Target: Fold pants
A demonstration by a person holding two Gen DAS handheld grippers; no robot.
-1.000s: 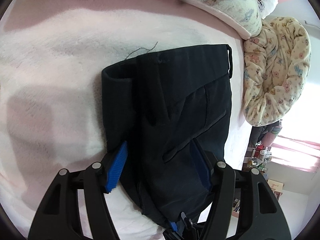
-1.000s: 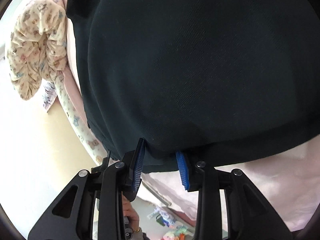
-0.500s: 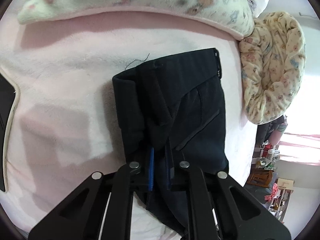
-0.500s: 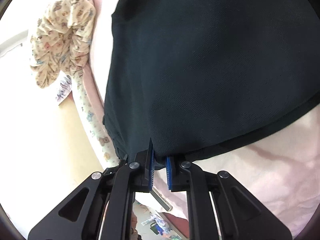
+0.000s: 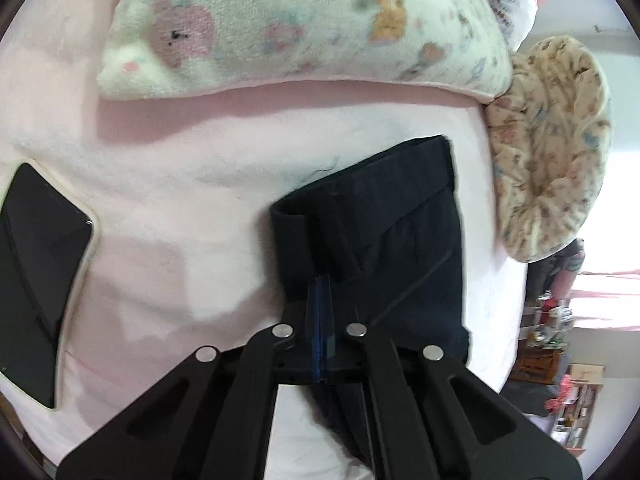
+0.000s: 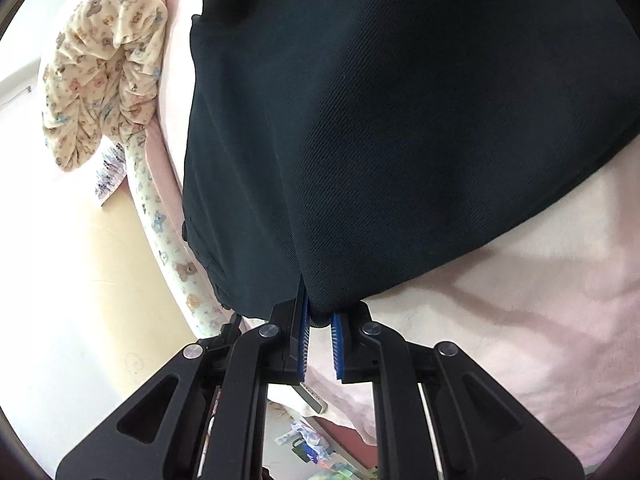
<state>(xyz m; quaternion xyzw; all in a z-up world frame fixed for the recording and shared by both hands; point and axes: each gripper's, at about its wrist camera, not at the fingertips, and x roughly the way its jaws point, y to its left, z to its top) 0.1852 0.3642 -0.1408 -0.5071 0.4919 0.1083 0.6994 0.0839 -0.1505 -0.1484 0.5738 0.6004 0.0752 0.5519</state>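
Black pants point(image 5: 384, 240), part-folded near the bed's point(image 5: 180, 200) right edge: left gripper point(image 5: 322, 320) and right gripper point(image 6: 318, 320) each clamped on cloth, lifting for the next fold

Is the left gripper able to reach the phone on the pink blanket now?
Probably not right away. The left gripper is shut on the dark pants, so it is busy. The phone lies off to its side on the pink blanket, nothing lying between.

Dark navy pants point(image 5: 384, 240) lie folded on pink bedding, one edge lifted.
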